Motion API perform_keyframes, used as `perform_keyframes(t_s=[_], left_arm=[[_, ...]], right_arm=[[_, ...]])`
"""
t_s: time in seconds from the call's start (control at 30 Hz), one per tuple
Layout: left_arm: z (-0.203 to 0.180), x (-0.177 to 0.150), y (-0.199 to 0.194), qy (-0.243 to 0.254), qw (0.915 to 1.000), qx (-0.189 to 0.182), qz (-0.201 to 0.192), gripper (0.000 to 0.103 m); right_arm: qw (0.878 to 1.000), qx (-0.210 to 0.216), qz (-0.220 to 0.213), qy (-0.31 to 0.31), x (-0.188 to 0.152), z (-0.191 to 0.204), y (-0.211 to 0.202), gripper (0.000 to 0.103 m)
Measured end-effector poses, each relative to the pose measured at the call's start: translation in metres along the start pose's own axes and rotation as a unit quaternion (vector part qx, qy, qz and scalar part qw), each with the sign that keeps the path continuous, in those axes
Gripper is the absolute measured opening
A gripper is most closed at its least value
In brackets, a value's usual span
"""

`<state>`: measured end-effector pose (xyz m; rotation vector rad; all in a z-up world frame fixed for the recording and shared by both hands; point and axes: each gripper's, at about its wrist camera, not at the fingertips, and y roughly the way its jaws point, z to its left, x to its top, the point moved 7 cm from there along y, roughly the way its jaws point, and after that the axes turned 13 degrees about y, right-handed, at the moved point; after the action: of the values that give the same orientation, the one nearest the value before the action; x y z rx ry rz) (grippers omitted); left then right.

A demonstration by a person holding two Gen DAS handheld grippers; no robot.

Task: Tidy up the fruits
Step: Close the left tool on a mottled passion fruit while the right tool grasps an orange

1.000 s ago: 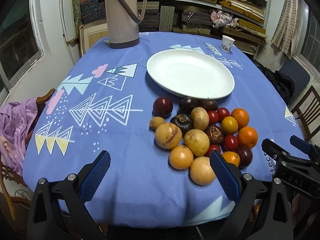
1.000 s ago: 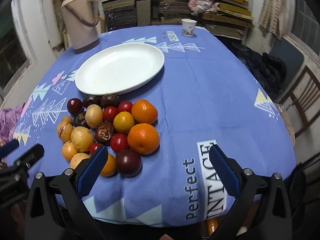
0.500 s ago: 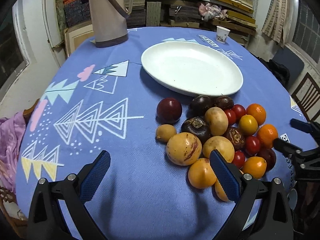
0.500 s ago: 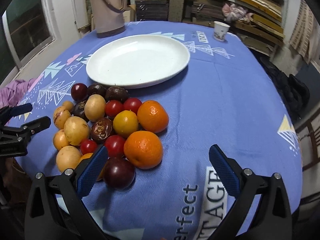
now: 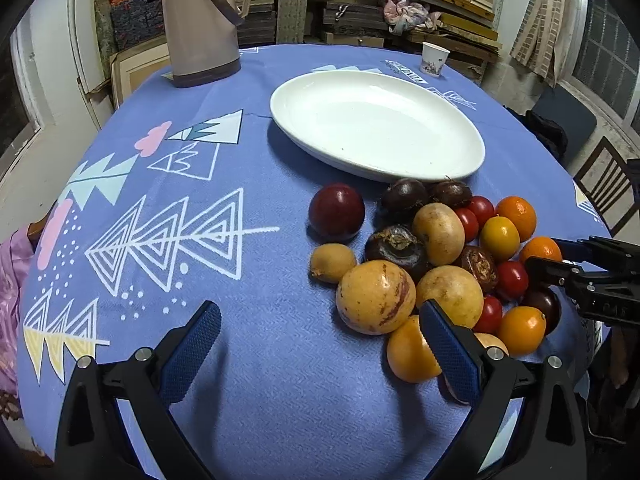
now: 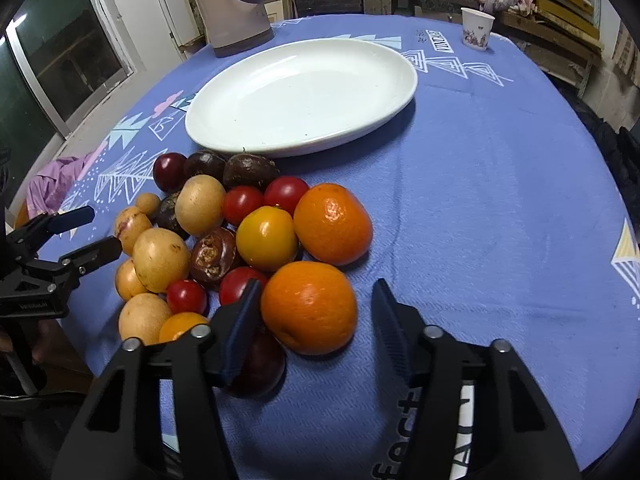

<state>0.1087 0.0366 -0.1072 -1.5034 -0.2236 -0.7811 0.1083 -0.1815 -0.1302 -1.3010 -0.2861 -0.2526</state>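
Note:
A pile of mixed fruit lies on the blue tablecloth in front of an empty white plate [image 5: 376,124], which also shows in the right wrist view [image 6: 300,92]. My left gripper [image 5: 320,344] is open, low over the cloth; its right finger is beside a yellow speckled fruit [image 5: 374,298] and an orange-yellow fruit [image 5: 408,354]. My right gripper [image 6: 316,328] is open, its fingers on either side of the near orange [image 6: 310,306], apart from it. A second orange [image 6: 332,224] lies behind. Red tomatoes, dark plums and yellow fruits fill the pile.
A beige thermos jug [image 5: 200,20] stands at the back left and a paper cup [image 5: 434,58] at the back right. Shelves of stacked boards line the wall. A wooden chair [image 5: 604,184] stands right of the table. Purple cloth [image 6: 56,178] hangs off the left.
Both grippers have moved forward and lower toward the fruit pile. The right gripper now straddles the near orange and its fingers have narrowed. The left gripper is closer to the yellow fruits.

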Motion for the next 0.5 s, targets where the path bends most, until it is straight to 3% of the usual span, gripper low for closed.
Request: perform_keyframes(t_s=[0.23,0.3,0.37,0.5], left_arm=[[-0.007,0.003,0.003,0.011,0.9999,-0.004,0.001,0.1],[-0.008,0.003,0.005,0.01,0.9999,-0.005,0.003,0.1],[-0.009,0.003,0.005,0.009,0.9999,-0.004,0.004,0.1],[-0.006,0.003,0.003,0.003,1.0,-0.002,0.004,0.1]], right_arm=[[0.999,-0.037,0.022,0.005,-0.004,-0.012,0.008,0.055],[0.999,-0.033,0.016,0.011,-0.002,-0.013,0.01,0.054],[0.999,-0.036,0.01,0.01,0.001,-0.011,0.013,0.047],[0.999,-0.03,0.008,0.015,0.003,-0.012,0.013,0.046]])
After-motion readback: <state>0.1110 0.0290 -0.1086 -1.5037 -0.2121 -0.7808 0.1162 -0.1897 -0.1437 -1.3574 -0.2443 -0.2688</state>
